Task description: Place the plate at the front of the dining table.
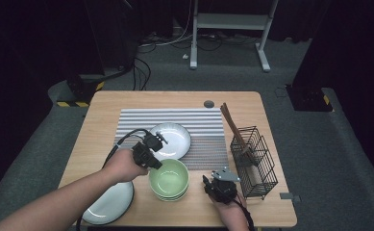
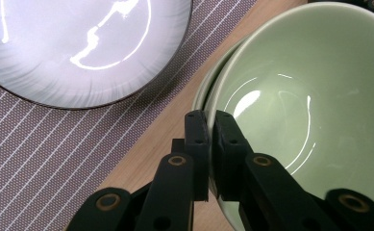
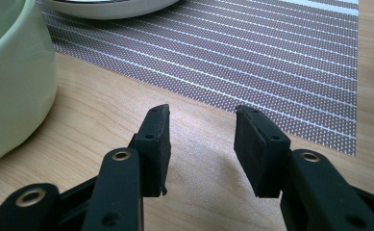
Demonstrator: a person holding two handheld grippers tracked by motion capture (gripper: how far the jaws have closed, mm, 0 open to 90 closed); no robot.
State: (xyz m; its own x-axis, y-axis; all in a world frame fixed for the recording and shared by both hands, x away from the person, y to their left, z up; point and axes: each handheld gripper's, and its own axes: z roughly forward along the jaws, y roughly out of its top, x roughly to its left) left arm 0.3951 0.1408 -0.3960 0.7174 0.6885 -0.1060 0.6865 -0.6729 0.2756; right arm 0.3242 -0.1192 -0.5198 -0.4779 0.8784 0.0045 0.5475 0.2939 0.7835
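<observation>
A stack of pale green bowls [image 1: 168, 178] stands on the wooden table near the front edge. My left gripper [image 1: 152, 159] comes in from the left and is shut on the rim of the top green bowl [image 2: 295, 86], one jaw inside and one outside; a lower bowl's rim shows just beneath. In the left gripper view my left gripper [image 2: 212, 115] pinches that rim at the bowl's near-left side. My right gripper [image 1: 213, 185] rests to the right of the bowls. In the right gripper view my right gripper [image 3: 201, 113] stands open over bare wood, with the bowl stack [image 3: 11, 86] at its left.
A white plate [image 1: 171, 138] lies on the striped placemat [image 1: 204, 122] behind the bowls. Another white plate [image 1: 108, 204] sits at the front left corner. A black wire basket [image 1: 254, 163] with brown chopsticks [image 1: 232, 126] stands at the right.
</observation>
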